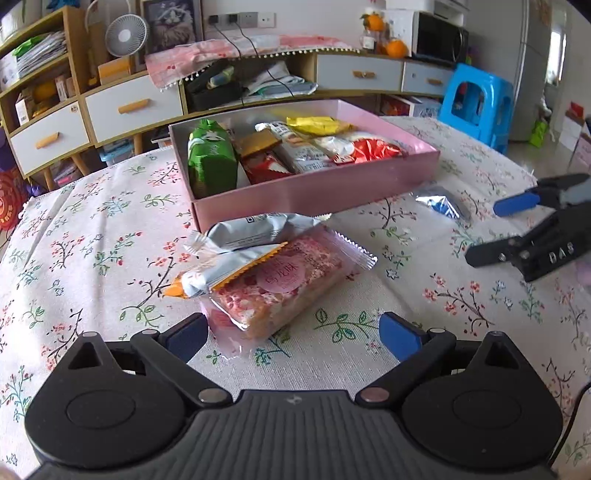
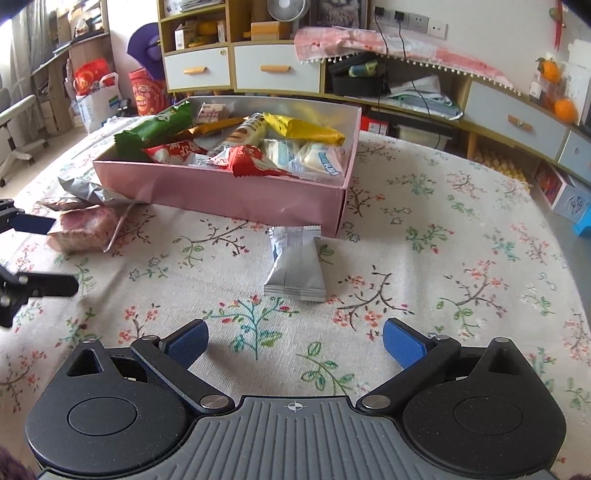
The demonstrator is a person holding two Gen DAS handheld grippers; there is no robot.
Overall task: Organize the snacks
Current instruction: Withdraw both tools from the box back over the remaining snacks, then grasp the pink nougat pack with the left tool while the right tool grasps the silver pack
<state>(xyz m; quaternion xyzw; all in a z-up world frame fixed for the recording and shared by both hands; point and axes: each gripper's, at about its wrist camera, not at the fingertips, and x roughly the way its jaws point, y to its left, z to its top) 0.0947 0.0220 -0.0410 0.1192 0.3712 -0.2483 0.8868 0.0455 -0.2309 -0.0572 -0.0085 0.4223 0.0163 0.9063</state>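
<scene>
Over a floral tabletop (image 1: pixel 110 229), hovering wide apart and gripping nothing: the left tool (image 1: pixel 293 332), its blue fingers (image 1: pixel 399 338) flanking the near end of a pink snack bar in clear wrapping (image 1: pixel 280 291), one finger close beside the wrapper, contact not clear. Lying across that bar's far end, a grey-and-orange wrapped snack (image 1: pixel 221 275), and behind it, a grey packet (image 1: pixel 255 230) resting against the front wall of a pink box (image 1: pixel 295 192). Filling the box, a jumble of wrapped snacks: a green packet (image 1: pixel 210 158) at the left, red wrappers (image 1: pixel 266 168) in the middle, a yellow packet (image 1: pixel 317 125) toward the back, white and pale blue ones at the right.

Also hovering wide apart and empty, the right tool (image 2: pixel 293 341), pointing at a silver pillow packet (image 2: pixel 295 264) lying alone on the cloth, its far end just before the box's front wall (image 2: pixel 221 195), well clear of the fingers. Nothing lying between this tool and the packet.

Showing at the left edge of the right view, the left tool's fingers beside the pink bar (image 2: pixel 85 229). Standing beyond the tabletop, a long cabinet with white drawers (image 1: pixel 133 107), a small fan (image 1: pixel 125 35) and a blue plastic stool (image 1: pixel 476 105).
</scene>
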